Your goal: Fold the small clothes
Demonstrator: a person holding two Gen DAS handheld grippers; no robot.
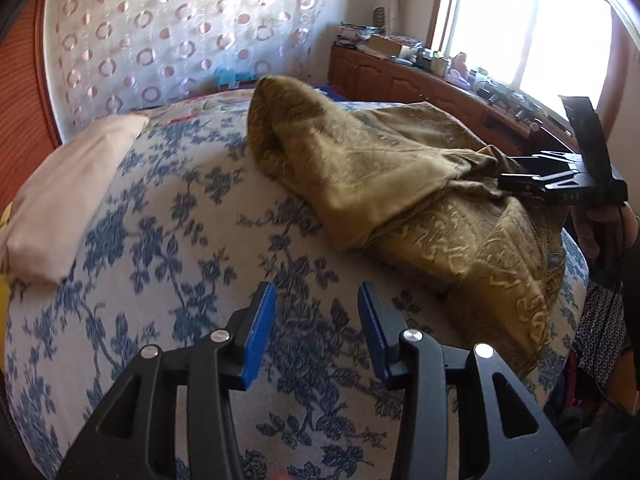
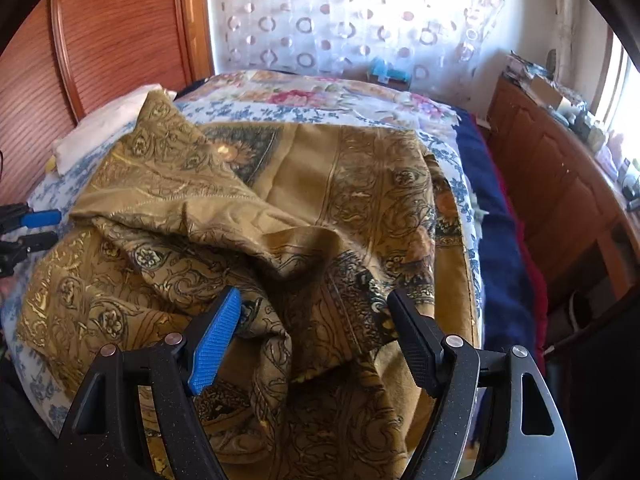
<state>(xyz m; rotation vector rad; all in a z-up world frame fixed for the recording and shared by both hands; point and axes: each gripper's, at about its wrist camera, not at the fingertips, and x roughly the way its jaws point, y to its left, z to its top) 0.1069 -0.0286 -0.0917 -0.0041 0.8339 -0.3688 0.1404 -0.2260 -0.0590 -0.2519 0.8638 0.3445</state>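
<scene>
2 wrist views low over bed (image 1: 168, 208), sharing scarf (image 1: 380, 168).

- Strong daylight pours through the window (image 1: 532, 36) at the far right, blown out to pure white.
- The patterned curtain (image 2: 340, 16) glows backlit, with glare washing its upper part.
- Fisheye bending curves the bed (image 1: 180, 208) and the wooden wall panel (image 2: 120, 40); corners fall into black vignette.
- Slight motion blur softens the near fabric folds; shadows stay soft.

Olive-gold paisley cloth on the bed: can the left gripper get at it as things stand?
Probably yes: the left gripper is open over bare blue-floral bedspread, nothing between it and the cloth.
</scene>
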